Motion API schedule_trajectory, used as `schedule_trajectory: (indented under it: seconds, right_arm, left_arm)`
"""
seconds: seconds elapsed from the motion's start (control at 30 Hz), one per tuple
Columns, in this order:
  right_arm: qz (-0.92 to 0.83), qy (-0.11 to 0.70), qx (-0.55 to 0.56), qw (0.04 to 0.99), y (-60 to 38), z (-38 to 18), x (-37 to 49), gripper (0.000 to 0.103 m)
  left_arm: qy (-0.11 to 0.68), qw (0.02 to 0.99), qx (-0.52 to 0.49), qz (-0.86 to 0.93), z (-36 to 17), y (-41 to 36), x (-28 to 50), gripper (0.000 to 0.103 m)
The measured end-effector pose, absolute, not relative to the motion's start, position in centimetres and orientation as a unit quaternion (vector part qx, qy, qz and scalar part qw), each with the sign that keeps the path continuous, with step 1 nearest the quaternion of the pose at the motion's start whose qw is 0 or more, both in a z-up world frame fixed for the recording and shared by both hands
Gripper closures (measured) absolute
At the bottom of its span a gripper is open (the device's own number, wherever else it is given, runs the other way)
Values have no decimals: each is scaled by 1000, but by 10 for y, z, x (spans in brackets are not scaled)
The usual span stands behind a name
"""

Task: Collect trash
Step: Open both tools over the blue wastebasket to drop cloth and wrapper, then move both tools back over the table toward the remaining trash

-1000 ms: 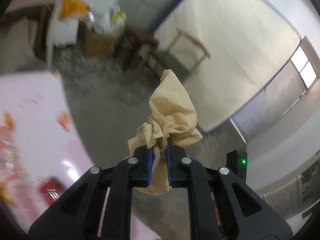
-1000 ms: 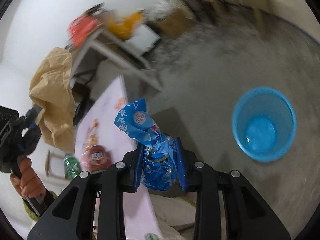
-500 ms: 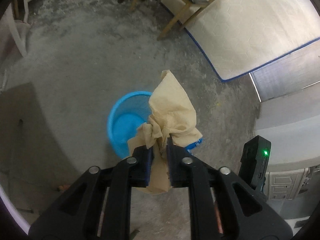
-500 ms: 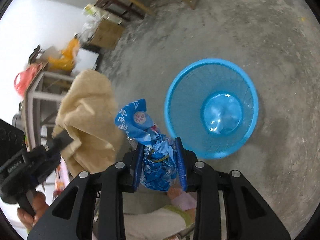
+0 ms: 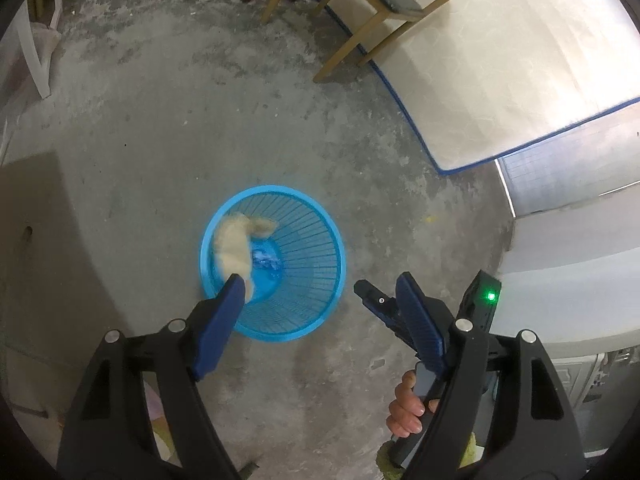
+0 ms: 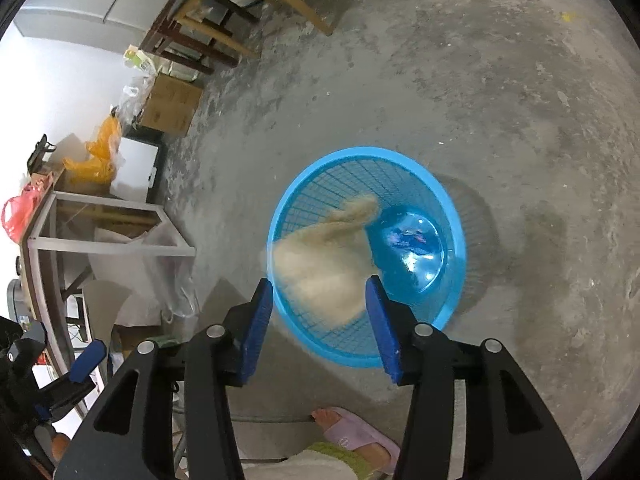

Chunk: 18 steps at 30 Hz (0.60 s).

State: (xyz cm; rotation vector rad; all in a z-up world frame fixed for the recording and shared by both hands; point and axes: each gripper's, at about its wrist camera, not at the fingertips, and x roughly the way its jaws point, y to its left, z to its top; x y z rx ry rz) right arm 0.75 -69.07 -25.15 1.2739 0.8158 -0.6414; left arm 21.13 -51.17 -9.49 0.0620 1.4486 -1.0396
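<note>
Both claws, left [image 5: 320, 296] and right [image 6: 319, 300], have just spread, gripping nothing. One crumpled tan paper [image 6: 324, 264] drops at nine o'clock inside the single round blue mesh plastic basket [image 6: 448, 208]; one blue wrapper [image 6: 408, 236] lies on its bottom. Bare concrete floor [image 6: 500, 92] surrounds the rim.

A crumpled tan paper [image 5: 236, 246], blurred, sits inside the upright blue mesh basket [image 5: 320, 280]; a blue wrapper [image 6: 408, 236] lies on its bottom.

A cardboard box [image 6: 172, 106], orange bags [image 6: 98, 152] and wooden chairs [image 5: 360, 4] stand on the concrete floor [image 5: 280, 120].
</note>
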Motion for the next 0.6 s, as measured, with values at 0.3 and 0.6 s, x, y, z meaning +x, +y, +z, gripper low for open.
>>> schedule_trajectory:
  seconds: [0.3, 0.6]
  right_arm:
    - [-279, 356, 532, 716, -664, -218, -11, 55]
    - [-237, 353, 468, 774, -616, -148, -12, 34]
  left_arm:
    - [572, 659, 31, -488, -44, -472, 200, 29]
    - [490, 701, 36, -517, 22, -393, 166, 29]
